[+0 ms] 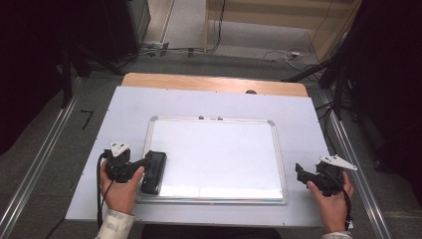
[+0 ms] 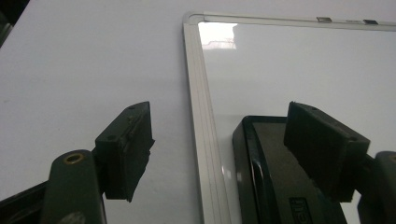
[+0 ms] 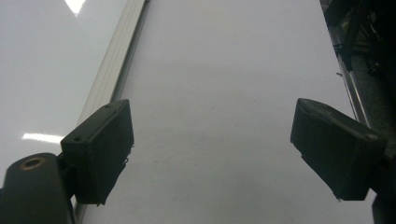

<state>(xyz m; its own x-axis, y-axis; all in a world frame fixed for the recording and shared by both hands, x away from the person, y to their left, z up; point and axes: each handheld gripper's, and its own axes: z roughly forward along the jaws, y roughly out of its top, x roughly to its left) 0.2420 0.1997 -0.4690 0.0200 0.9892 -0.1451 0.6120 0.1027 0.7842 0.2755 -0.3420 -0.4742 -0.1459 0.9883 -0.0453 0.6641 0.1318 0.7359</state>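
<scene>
High view: whiteboard (image 1: 214,154) on white table (image 1: 129,107).

A wooden table (image 1: 214,82) covered by a white sheet (image 1: 129,107) stands on grey carpeted floor (image 1: 54,164), with metal rails (image 1: 40,164) running along the floor at 9 and 3 o'clock. At 12 o'clock, pale wooden furniture (image 1: 278,15) stands on the floor with loose cables (image 1: 283,54) trailing before it, while dark equipment (image 1: 124,25) fills 10 and 2 o'clock
</scene>
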